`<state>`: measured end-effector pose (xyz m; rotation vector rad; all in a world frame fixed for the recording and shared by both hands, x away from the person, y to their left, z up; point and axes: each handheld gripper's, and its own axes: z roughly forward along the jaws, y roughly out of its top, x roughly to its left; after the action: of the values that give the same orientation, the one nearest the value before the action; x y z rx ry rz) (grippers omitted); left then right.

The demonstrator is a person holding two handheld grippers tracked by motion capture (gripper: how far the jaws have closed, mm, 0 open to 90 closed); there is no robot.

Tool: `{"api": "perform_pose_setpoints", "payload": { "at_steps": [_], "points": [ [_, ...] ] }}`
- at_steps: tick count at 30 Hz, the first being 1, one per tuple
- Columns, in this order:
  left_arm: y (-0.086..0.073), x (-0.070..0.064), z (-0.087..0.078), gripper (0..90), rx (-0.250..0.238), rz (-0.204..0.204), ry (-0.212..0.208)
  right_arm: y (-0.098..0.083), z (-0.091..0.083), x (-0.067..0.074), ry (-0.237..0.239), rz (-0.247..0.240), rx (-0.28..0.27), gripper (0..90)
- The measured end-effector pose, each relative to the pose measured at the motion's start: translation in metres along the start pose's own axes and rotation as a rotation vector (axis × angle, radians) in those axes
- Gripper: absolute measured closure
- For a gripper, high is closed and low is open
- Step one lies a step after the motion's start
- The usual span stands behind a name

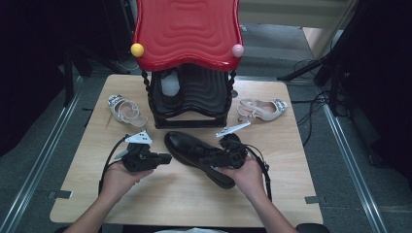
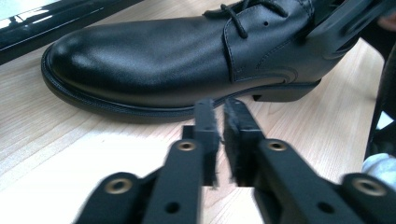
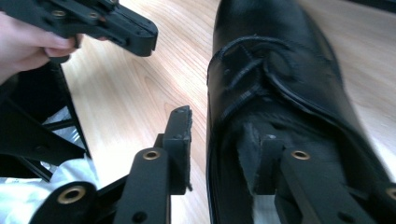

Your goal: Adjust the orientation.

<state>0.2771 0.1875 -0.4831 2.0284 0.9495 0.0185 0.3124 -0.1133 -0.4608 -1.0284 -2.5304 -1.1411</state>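
Observation:
A black leather lace-up shoe (image 1: 194, 154) lies on its sole mid-table, toe toward the back left. My left gripper (image 1: 167, 158) hovers just left of it, pointing at its side. In the left gripper view its jaws (image 2: 219, 107) stand almost together with nothing between them, a short way from the shoe's welt (image 2: 154, 60). My right gripper (image 1: 208, 158) sits at the shoe's opening. In the right gripper view it (image 3: 215, 123) straddles the shoe's side wall (image 3: 280, 56), one jaw outside and one inside. The outer pad (image 3: 182, 140) stands clear of the leather.
A red-topped black shoe rack (image 1: 189, 73) stands at the back centre of the wooden table (image 1: 170, 204). A pale sandal (image 1: 127, 111) lies to its left and another (image 1: 262, 109) to its right. Dark floor and cables surround the table.

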Motion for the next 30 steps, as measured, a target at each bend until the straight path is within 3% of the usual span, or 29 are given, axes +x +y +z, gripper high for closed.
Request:
{"api": "perform_pose_setpoints", "payload": {
  "at_steps": [5, 9, 11, 13, 17, 21, 26, 30],
  "points": [
    [0.006, -0.003, 0.001, 90.0, -0.022, -0.013, -0.009, -0.007, -0.031, -0.004, -0.037, -0.041, -0.047, 84.3],
    [0.016, -0.006, 0.009, 90.0, -0.004, 0.012, 0.004, -0.003, -0.045, -0.021, -0.078, -0.056, -0.089, 90.0],
    [0.021, -0.007, 0.013, 90.0, 0.000, 0.008, -0.008, -0.001, -0.045, -0.033, -0.106, -0.052, -0.084, 90.0],
    [0.023, -0.007, 0.017, 90.0, -0.027, -0.007, -0.031, -0.001, -0.042, -0.042, -0.126, -0.045, -0.081, 90.0],
    [0.018, -0.008, 0.025, 89.8, -0.039, -0.006, -0.015, -0.005, -0.034, -0.055, -0.154, -0.049, -0.100, 90.0],
    [0.011, -0.007, 0.031, 89.6, -0.018, -0.040, -0.042, -0.010, -0.025, -0.063, -0.125, -0.011, -0.088, 90.0],
    [0.007, -0.016, 0.043, 88.5, 0.020, -0.010, -0.066, -0.015, -0.016, -0.065, -0.128, -0.007, -0.067, 90.0],
    [0.001, -0.020, 0.052, 88.3, 0.041, -0.029, -0.110, -0.017, -0.016, -0.066, -0.109, 0.015, -0.071, 90.0]
  ]
}}
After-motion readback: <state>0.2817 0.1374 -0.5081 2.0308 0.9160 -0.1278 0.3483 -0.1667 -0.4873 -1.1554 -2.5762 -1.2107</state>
